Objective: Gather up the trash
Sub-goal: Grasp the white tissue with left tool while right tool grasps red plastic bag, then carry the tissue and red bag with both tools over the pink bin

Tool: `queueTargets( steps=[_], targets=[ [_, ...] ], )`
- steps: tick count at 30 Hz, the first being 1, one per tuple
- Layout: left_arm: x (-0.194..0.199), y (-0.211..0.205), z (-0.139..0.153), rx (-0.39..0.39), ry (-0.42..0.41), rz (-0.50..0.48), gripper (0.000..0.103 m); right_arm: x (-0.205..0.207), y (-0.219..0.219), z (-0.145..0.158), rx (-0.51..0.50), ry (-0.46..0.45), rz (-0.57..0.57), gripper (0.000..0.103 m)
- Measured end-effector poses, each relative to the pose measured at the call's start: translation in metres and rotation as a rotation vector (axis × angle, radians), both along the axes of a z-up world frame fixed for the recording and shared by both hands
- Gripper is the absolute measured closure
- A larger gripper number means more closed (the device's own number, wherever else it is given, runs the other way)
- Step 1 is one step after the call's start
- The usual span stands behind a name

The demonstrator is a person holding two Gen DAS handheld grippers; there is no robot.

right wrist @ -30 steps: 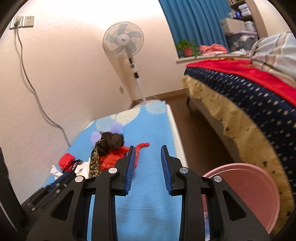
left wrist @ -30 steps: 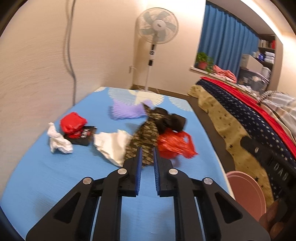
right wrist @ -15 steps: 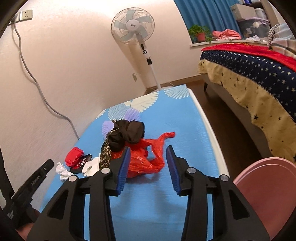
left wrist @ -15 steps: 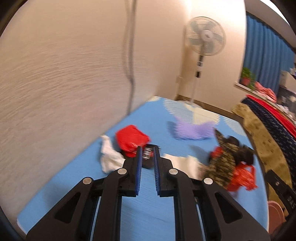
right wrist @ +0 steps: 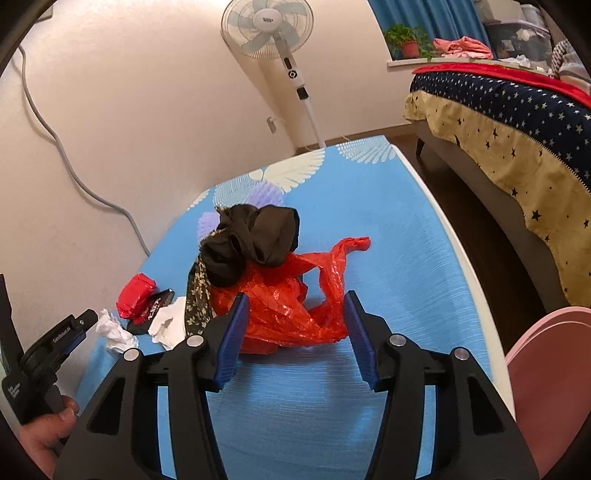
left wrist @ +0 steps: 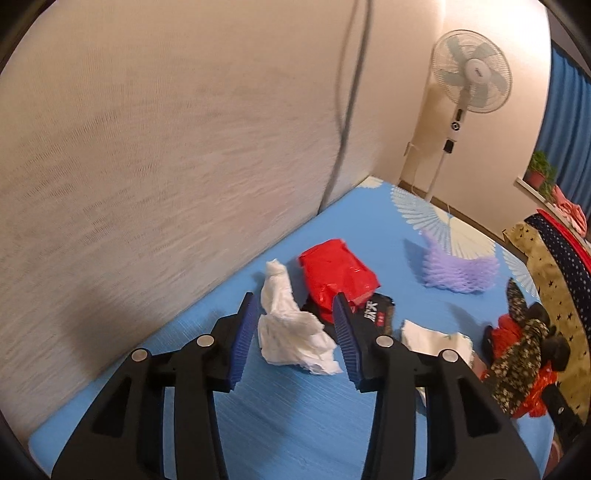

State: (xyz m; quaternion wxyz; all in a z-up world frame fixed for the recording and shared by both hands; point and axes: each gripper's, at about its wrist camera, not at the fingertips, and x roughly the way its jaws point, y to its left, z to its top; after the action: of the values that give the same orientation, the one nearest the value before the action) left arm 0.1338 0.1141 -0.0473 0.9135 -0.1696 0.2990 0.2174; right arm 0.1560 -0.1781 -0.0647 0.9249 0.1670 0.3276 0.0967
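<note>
My left gripper [left wrist: 295, 332] is open, its jaws on either side of a crumpled white tissue [left wrist: 291, 332] on the blue mat [left wrist: 369, 236]. Behind the tissue lie a red wrapper [left wrist: 336, 271] and a black packet [left wrist: 373, 310]. My right gripper [right wrist: 293, 328] is open, its jaws flanking a red plastic bag [right wrist: 291, 299] on the same mat [right wrist: 388, 236]. Black cloth [right wrist: 255, 240] lies on the bag's far side. The tissue [right wrist: 114, 332], red wrapper [right wrist: 135, 295] and left gripper [right wrist: 59, 336] show at the left of the right wrist view.
A pink bin [right wrist: 546, 387] stands off the mat's right edge. A white paper [left wrist: 436, 336], a camouflage cloth [left wrist: 517, 354] and a purple honeycomb piece [left wrist: 458, 269] lie on the mat. A wall [left wrist: 147, 147] borders its left. A fan [right wrist: 273, 33] and a bed [right wrist: 517, 122] stand beyond.
My left gripper swung left to the white tissue and opened around it. My right gripper moved forward to the red bag and opened wider.
</note>
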Motion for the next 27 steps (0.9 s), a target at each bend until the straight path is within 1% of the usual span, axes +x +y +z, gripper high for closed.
queueTargets(
  steps=[4, 7, 8, 9, 10, 11, 12, 14, 18, 21, 27],
  targets=[
    [0.005, 0.005, -0.008, -0.031, 0.023, 0.0, 0.061, 0.003, 0.005, -0.003, -0.008, 0.01, 0.018, 0.051],
    [0.009, 0.007, -0.014, -0.06, 0.039, -0.009, 0.061, 0.005, 0.007, -0.004, -0.013, 0.016, 0.03, 0.058],
    [0.011, 0.008, -0.016, -0.064, 0.043, -0.009, 0.064, 0.005, 0.008, -0.004, -0.014, 0.017, 0.038, 0.065],
    [0.012, 0.008, -0.018, -0.073, 0.047, -0.012, 0.072, 0.005, 0.009, -0.004, -0.016, 0.018, 0.044, 0.072],
    [0.013, 0.008, -0.02, -0.085, 0.052, -0.018, 0.076, 0.005, 0.01, -0.004, -0.019, 0.019, 0.052, 0.075],
    [0.016, 0.009, -0.021, -0.091, 0.056, -0.021, 0.082, 0.005, 0.01, -0.004, -0.023, 0.018, 0.058, 0.081],
    [0.017, 0.008, -0.022, -0.095, 0.059, -0.026, 0.091, 0.004, 0.012, -0.003, -0.031, 0.015, 0.065, 0.086],
    [0.018, 0.006, -0.021, -0.097, 0.06, -0.037, 0.094, 0.001, 0.014, -0.001, -0.051, 0.003, 0.073, 0.09],
    [0.015, -0.001, -0.013, -0.071, 0.044, -0.051, 0.096, -0.008, 0.014, 0.01, -0.065, -0.02, 0.081, 0.093],
    [0.012, -0.007, -0.005, -0.074, 0.025, -0.065, 0.096, -0.016, 0.012, 0.02, -0.074, -0.039, 0.085, 0.094],
    [-0.001, -0.022, 0.011, -0.088, -0.002, -0.125, 0.096, -0.041, 0.008, 0.044, -0.106, -0.075, 0.102, 0.096]
  ],
)
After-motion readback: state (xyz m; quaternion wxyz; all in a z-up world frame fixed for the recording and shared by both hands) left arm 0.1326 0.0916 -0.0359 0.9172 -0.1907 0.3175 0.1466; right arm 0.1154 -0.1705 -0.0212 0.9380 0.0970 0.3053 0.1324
